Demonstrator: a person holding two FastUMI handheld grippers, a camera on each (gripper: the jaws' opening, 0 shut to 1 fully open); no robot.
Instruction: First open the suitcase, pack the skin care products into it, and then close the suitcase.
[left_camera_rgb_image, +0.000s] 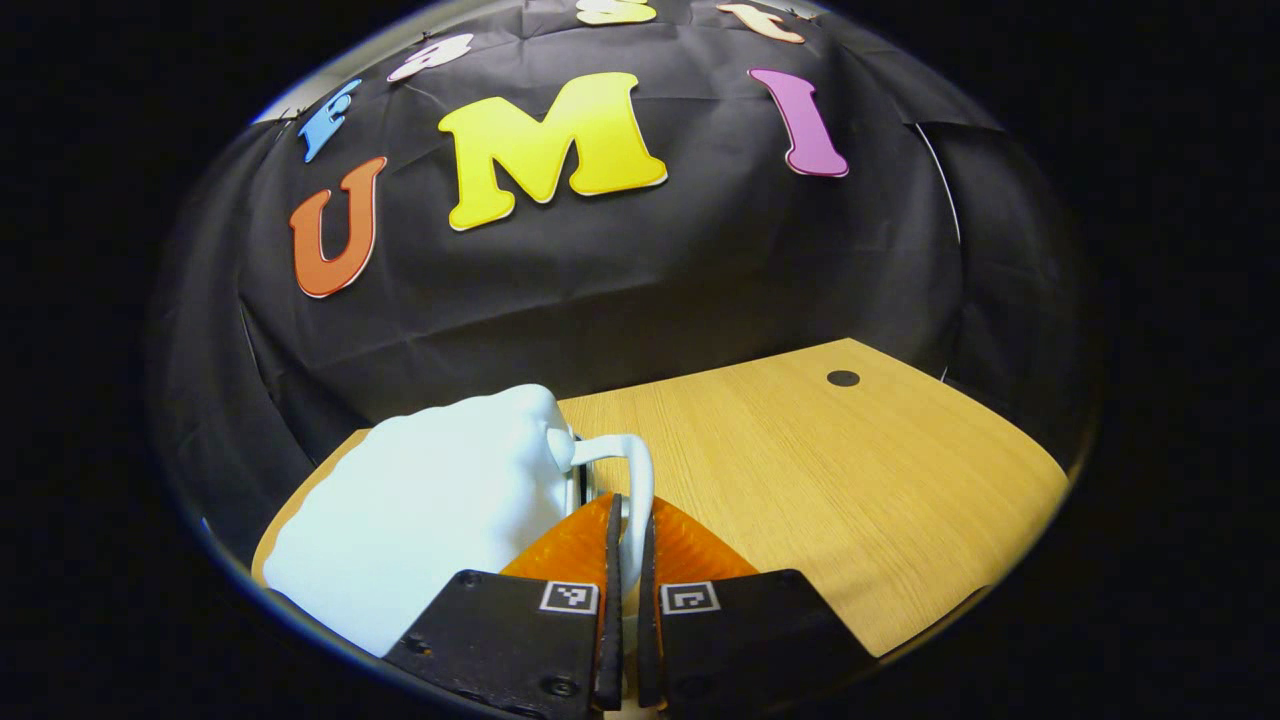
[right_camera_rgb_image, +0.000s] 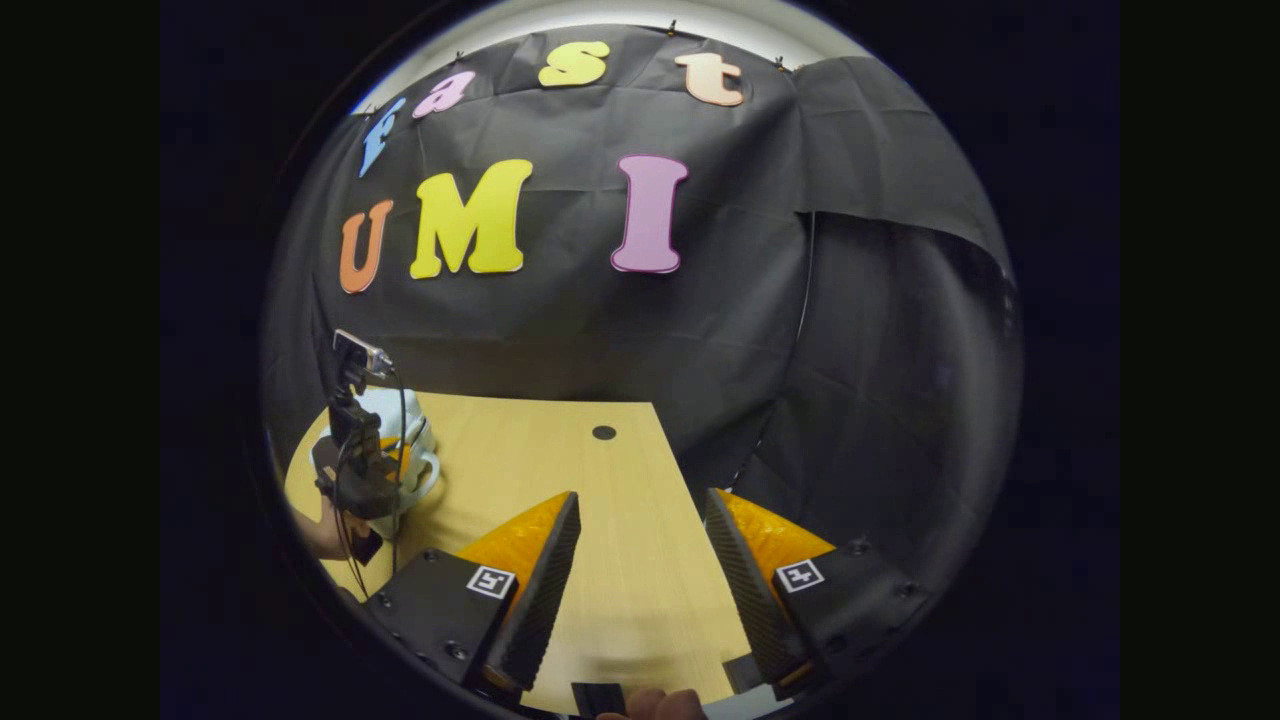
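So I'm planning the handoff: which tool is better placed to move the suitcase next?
Left. The left tool is shut on the pale suitcase handle, while the right tool hangs open over bare table.

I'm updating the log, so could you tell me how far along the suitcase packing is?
Done: nothing that can be seen; the suitcase looks closed on the wooden table.
In hand: the left claw is shut on the suitcase's handle; in the right gripper view it stands at the suitcase too. The right claw hangs open over the table.
Left: opening it, packing the skin care products, closing it.
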